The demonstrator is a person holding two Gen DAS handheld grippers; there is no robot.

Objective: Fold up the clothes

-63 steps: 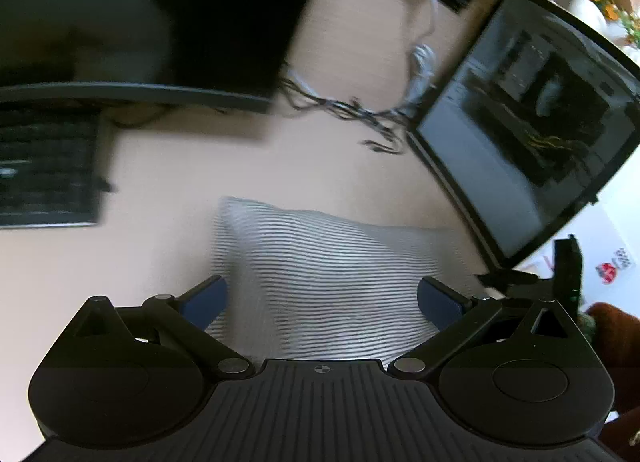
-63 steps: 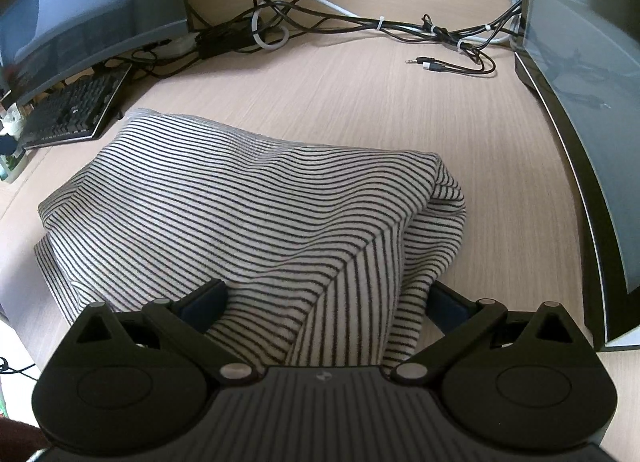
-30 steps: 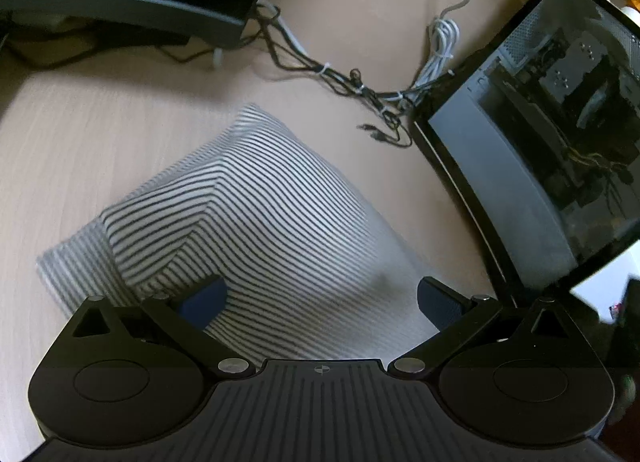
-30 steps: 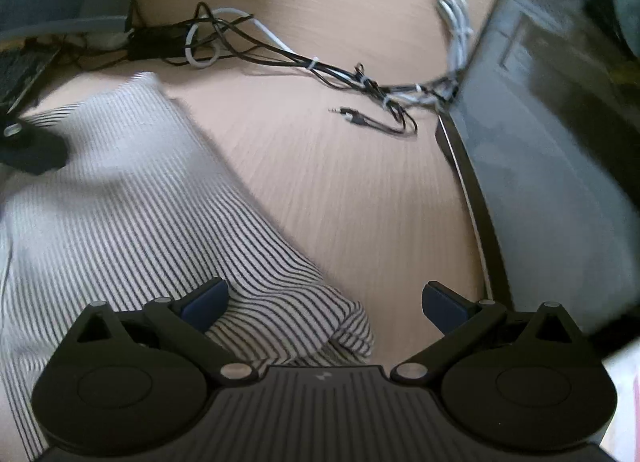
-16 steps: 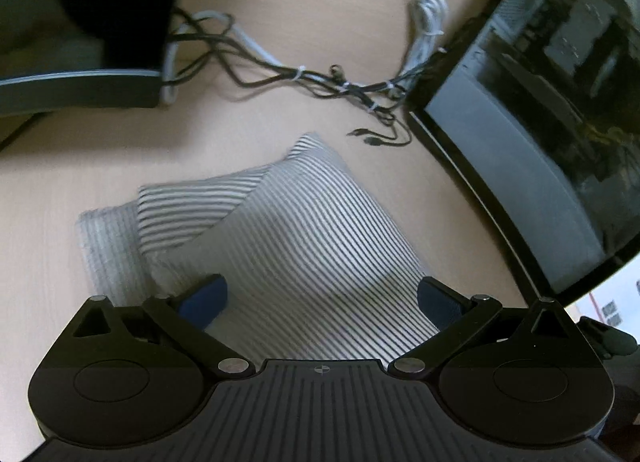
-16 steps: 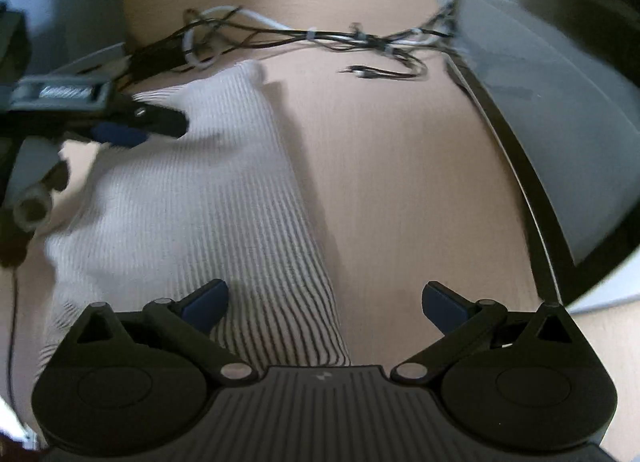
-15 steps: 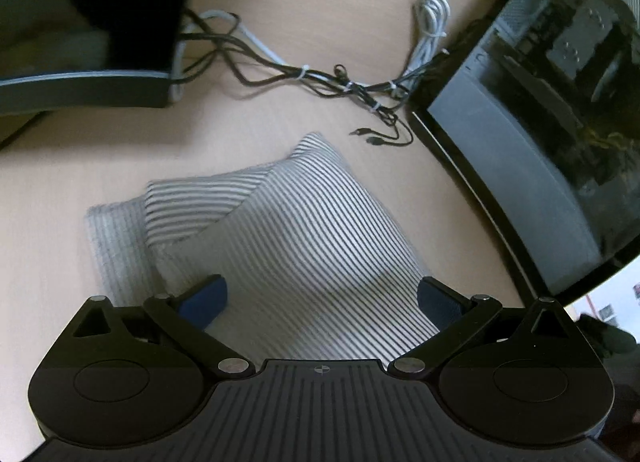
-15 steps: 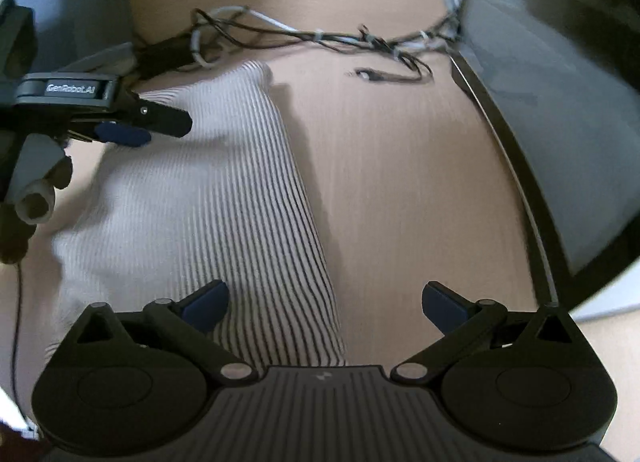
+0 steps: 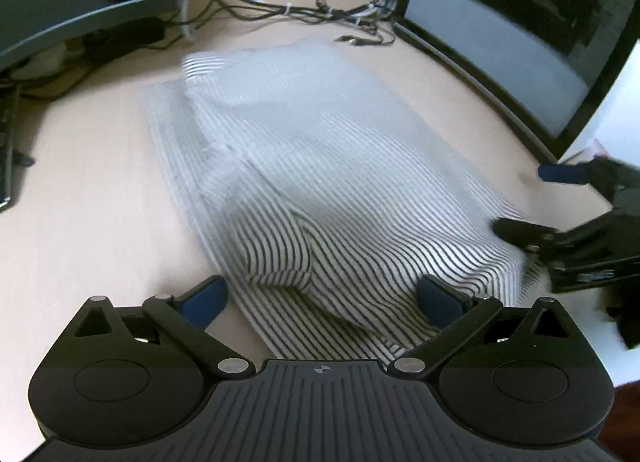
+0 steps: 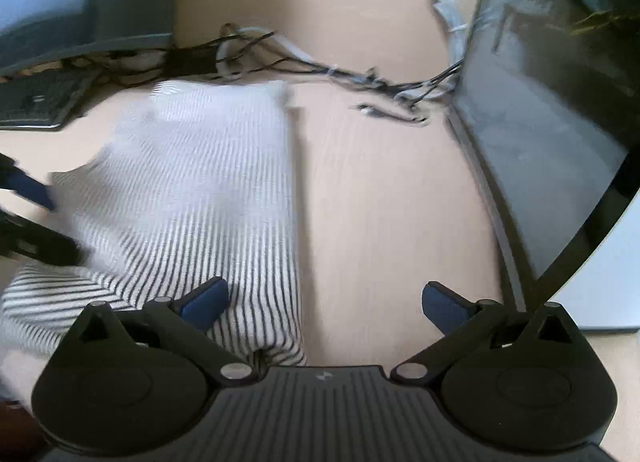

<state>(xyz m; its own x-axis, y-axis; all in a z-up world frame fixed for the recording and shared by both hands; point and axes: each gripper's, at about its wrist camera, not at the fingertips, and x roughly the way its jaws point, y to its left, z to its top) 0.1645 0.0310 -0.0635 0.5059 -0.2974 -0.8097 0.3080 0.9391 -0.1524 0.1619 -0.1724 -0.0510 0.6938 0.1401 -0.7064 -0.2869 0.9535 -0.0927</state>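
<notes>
Left wrist view shows the striped garment (image 9: 320,182) lying folded on the counter (image 9: 88,190), its long axis running away from the camera toward the cables (image 9: 304,12) at the back. The left tool (image 9: 320,298) hovers over the near end of the bundle with its blue-tipped fingers (image 9: 204,300) spread wide and nothing between them; the cloth's near fold sits directly ahead of the gap and slightly to its right. At the right edge of this view the right tool (image 9: 556,202) appears just beside the garment's right-hand near corner.

Right wrist view places the same garment (image 10: 192,190) to the left of the right tool (image 10: 324,302), whose fingers are likewise released and empty. Only its left finger (image 10: 206,302) overlaps the cloth's straight right edge; the rest of the gap opens over bare counter (image 10: 384,202). A dark glass-sided computer case (image 10: 552,102) stands well to the right, clear of the cloth.

Judging by this layout, the left tool is squarely on the near short end, while the right tool is offset past the long right edge and would need to shift leftward to take cloth. Motion blur hides whether either finger actually touches the fabric.
</notes>
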